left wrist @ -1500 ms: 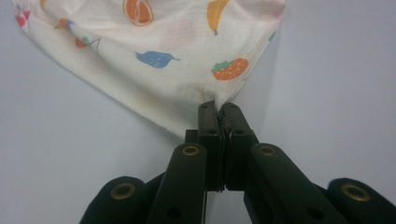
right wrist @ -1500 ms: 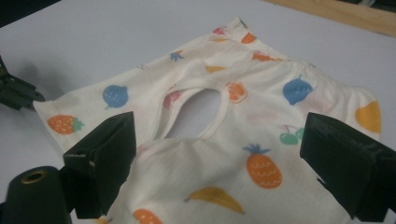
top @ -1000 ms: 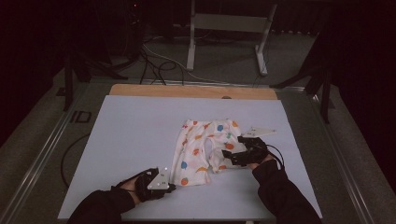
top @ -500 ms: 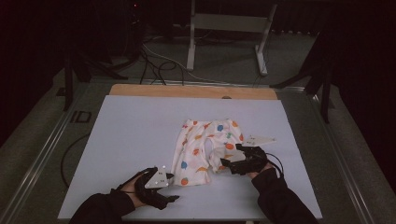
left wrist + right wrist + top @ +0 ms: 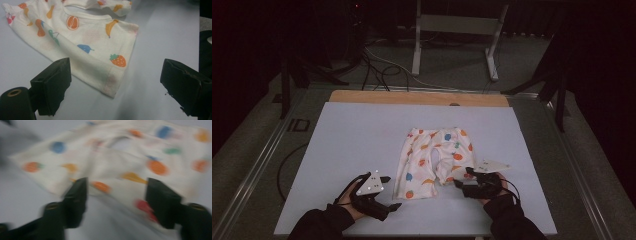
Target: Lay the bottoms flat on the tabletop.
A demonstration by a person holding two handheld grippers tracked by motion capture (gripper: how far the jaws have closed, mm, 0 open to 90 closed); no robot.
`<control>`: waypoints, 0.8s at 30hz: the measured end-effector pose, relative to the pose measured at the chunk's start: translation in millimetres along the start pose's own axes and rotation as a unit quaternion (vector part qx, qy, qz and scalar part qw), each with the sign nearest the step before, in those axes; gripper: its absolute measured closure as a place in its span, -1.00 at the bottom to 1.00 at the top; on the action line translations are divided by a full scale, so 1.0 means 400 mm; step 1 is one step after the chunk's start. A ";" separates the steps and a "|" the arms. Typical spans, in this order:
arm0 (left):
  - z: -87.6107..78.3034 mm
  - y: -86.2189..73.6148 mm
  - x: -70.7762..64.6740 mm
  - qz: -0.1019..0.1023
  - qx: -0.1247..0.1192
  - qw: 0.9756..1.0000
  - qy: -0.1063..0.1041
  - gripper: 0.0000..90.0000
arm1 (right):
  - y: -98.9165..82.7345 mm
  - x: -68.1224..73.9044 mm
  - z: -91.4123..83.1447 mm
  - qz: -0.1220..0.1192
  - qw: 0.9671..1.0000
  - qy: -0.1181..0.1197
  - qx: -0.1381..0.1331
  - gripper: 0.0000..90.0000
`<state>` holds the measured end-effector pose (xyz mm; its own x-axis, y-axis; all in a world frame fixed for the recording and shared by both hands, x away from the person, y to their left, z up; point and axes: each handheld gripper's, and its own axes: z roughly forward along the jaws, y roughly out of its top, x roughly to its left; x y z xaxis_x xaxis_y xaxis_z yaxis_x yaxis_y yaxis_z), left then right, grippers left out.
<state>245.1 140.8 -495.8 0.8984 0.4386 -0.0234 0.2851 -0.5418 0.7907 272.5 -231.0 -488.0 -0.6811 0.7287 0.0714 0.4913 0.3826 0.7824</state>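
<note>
Small white shorts (image 5: 432, 160) printed with fruit lie flat on the pale mat (image 5: 362, 130), legs toward me. My left gripper (image 5: 390, 192) sits just left of the left leg's hem; its jaws have just been opening and stand wide. In the left gripper view the hem corner (image 5: 112, 87) lies on the mat between and ahead of the left gripper (image 5: 116, 67), untouched. My right gripper (image 5: 462, 178) is at the right leg's hem, its jaws closing. The blurred right gripper view has the shorts (image 5: 130, 157) between the jaws of the right gripper (image 5: 116, 185), which stand apart.
The mat covers a table with a wooden strip (image 5: 412, 97) along its far edge. Beyond it on the floor stand a metal frame (image 5: 452, 40) and loose cables (image 5: 382, 65). Metal rails (image 5: 257, 160) run beside the table.
The left gripper has let go of the hem and opened. The right hand has slid toward the table's near edge, down to the right leg's hem. The shorts now lie spread flat.
</note>
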 end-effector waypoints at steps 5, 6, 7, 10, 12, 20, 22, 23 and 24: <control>0.004 -0.001 -0.003 -0.001 -0.002 1.000 -0.003 -0.76 | -0.051 -0.047 -0.002 0.014 0.999 -0.036 0.027 0.08; 0.005 -0.001 -0.002 -0.002 -0.003 1.000 -0.004 -0.76 | -0.058 -0.052 0.003 0.010 0.998 -0.045 0.034 0.08; 0.006 -0.002 -0.001 -0.004 -0.004 1.000 -0.003 -0.76 | -0.061 -0.055 0.009 0.009 0.998 -0.049 0.042 0.11; 0.009 -0.005 0.000 -0.005 -0.001 1.000 -0.005 -0.76 | -0.061 -0.054 0.029 -0.007 0.997 -0.063 0.048 0.20; 0.010 -0.006 0.000 -0.004 0.000 1.000 -0.007 -0.76 | -0.062 -0.047 0.044 -0.031 0.995 -0.069 0.060 0.25; 0.011 -0.009 0.005 -0.009 -0.003 1.000 -0.011 -0.76 | -0.046 -0.024 0.060 -0.074 0.995 -0.053 0.045 0.12; 0.010 -0.009 0.006 -0.009 -0.006 1.000 -0.008 -0.76 | -0.036 -0.006 0.069 -0.097 0.994 -0.040 0.037 0.25; 0.010 -0.009 0.007 -0.009 -0.007 1.000 -0.008 -0.76 | -0.033 -0.001 0.074 -0.105 0.992 -0.045 0.044 0.34; 0.009 -0.009 0.007 -0.010 -0.008 1.000 -0.006 -0.76 | -0.031 0.002 0.079 -0.114 0.991 -0.050 0.052 0.44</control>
<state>248.0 141.5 -501.0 0.8969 0.4398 -0.0460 0.2969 -0.5219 0.7997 283.0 -217.3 -517.0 -0.7270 0.6664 -0.1657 0.3874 0.5973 0.7022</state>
